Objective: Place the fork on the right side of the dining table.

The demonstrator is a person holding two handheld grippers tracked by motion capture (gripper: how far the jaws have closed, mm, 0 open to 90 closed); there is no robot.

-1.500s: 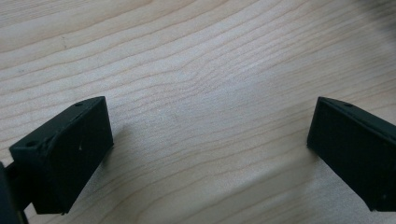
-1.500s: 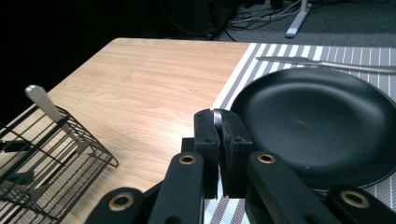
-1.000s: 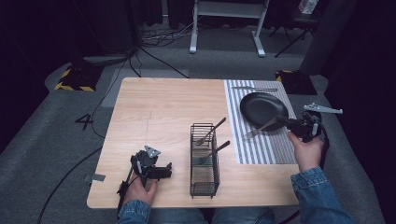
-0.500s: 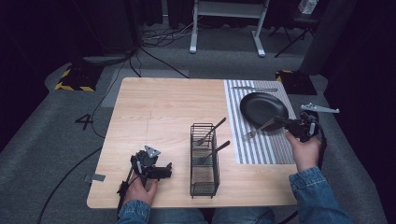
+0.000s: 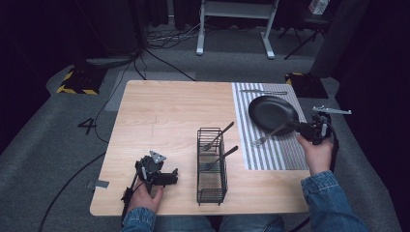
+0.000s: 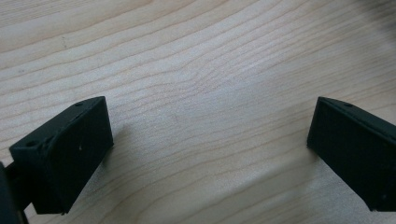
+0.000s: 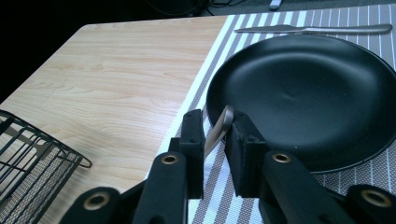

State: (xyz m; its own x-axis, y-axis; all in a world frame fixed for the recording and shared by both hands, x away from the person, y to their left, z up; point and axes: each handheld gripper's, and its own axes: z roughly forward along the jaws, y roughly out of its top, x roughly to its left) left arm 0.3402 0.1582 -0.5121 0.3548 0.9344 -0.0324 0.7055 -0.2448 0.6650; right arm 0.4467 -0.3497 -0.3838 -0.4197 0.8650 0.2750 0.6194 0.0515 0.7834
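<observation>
Here the right claw [image 7: 215, 140], jaws just easing apart, loosely brackets a fork handle [image 7: 219, 128] beside the black plate [image 7: 327, 93]. The left claw [image 6: 210, 154] rests spread on the bench [image 5: 164, 116].

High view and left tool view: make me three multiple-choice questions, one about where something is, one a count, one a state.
1. Where does the knife lie?
A on the floor
B on the striped mat, beyond the plate
C inside a cup

2. How many utensils stand in the wire basket?
A none
B two
C five

3. How do the left tool's jaws stand?
A wide open
B shut on a fork
C shut on a cup

Answers: B, the knife lies along the mat's far edge; B, two handles stick up from the basket; A, only table wood shows between the jaws.
</observation>
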